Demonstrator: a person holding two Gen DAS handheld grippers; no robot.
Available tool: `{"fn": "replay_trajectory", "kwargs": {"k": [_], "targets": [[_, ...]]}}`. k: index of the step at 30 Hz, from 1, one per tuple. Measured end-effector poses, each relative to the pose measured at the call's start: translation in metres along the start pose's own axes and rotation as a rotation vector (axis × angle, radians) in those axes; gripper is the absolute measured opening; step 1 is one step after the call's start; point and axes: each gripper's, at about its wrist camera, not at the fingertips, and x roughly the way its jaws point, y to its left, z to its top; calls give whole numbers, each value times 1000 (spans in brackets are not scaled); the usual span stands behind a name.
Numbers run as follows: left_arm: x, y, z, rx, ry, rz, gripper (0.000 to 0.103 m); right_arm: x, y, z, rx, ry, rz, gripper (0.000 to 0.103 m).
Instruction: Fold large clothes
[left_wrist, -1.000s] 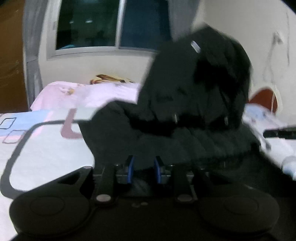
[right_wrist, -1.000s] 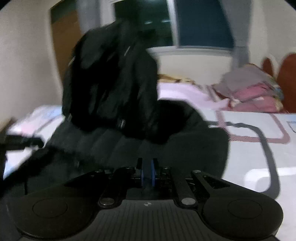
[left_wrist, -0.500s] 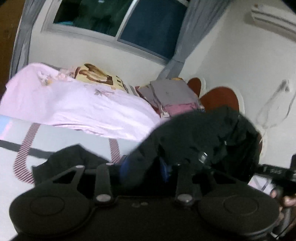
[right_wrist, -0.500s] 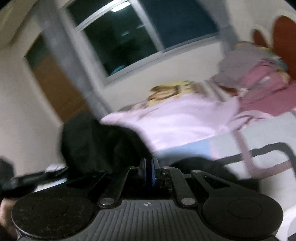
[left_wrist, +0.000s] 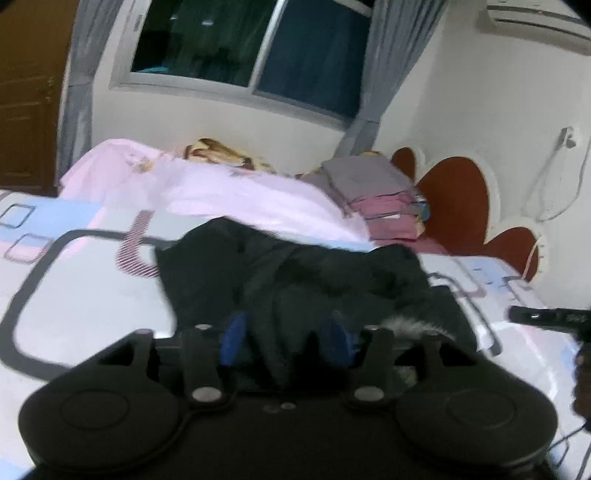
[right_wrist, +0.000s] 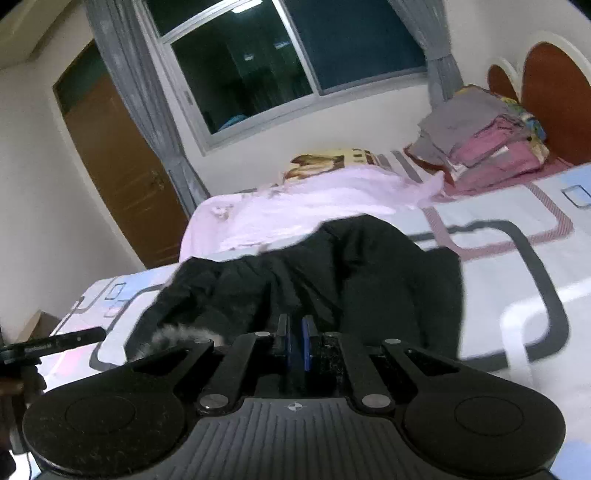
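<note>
**Jacket laid over on the bed, left jaws letting go**

Left wrist view: the left gripper (left_wrist: 286, 336) is opening, its blue pads (left_wrist: 233, 334) spread apart with a ridge of dark cloth between them; the pads no longer look pressed on it. To finish this release well, I would let the jaws open fully before pulling back, and draw the hand out low and straight so the pads do not drag the fold out of line. The black jacket (left_wrist: 303, 269) lies in a rumpled heap on the patterned bedsheet (left_wrist: 85, 295), near the pink blanket (left_wrist: 236, 195) behind it. A grey fur trim (left_wrist: 413, 326) shows at its near right edge.

Right wrist view: the right gripper (right_wrist: 295, 341) has its jaws closed almost together. Whether a thin bit of cloth is pinched there I cannot tell, since dark fabric lies directly behind. The jacket spreads ahead of it in soft, puffy folds, matte and creased, not yet flat or squared. The fur trim sits at the lower left, beside the other handheld gripper.
</note>
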Motion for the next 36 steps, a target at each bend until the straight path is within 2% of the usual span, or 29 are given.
{"fn": "replay_trajectory", "kwargs": {"k": [2, 3, 4, 6, 8, 10, 13, 16, 19, 20, 21, 22, 23, 24, 26, 28, 31, 36], "targets": [[14, -16, -3, 30, 43, 5, 47, 11, 22, 1, -27, 11, 24, 6], [26, -20, -6, 36, 82, 4, 46, 24, 32, -2, -43, 46, 38, 6], [36, -21, -15, 38, 125, 17, 41, 40, 37, -9, -75, 89, 16, 6], [57, -20, -33, 46, 184, 68, 40, 77, 36, -33, -109, 215, -90, 6], [75, -11, -51, 4, 237, 71, 39, 102, 18, -56, -66, 304, -110, 6], [78, -5, -64, 6, 231, 62, 39, 104, 8, -70, -32, 283, -87, 5], [80, -10, -69, 63, 227, 77, 39, 101, 14, -79, -109, 268, -93, 5], [74, -5, -58, 49, 231, 67, 39, 91, 14, -65, -124, 264, -102, 6], [50, -1, -29, 46, 92, 78, 41, 70, 17, -26, -145, 120, -132, 6], [49, 2, -17, 25, 58, 79, 42, 73, 14, -14, -126, 104, -130, 6], [54, 4, -2, 0, 31, 74, 43, 81, 13, -2, -111, 101, -131, 13], [60, 4, 10, -9, 19, 76, 45, 90, 15, 8, -114, 100, -143, 45], [70, 1, 21, -5, 18, 81, 49, 100, 19, 16, -129, 84, -151, 62], [81, -4, 30, 11, 17, 85, 50, 112, 24, 23, -153, 64, -136, 73], [106, -13, 43, 44, 34, 97, 53, 132, 34, 33, -181, 62, -105, 72], [133, -20, 46, 86, 82, 101, 52, 151, 39, 39, -211, 75, -98, 42], [165, -20, 41, 155, 129, 175, 49, 186, 39, 39, -263, 125, -100, 42], [202, -3, 39, 159, 120, 190, 52, 236, 1, 31, -281, 165, -182, 42]]}}
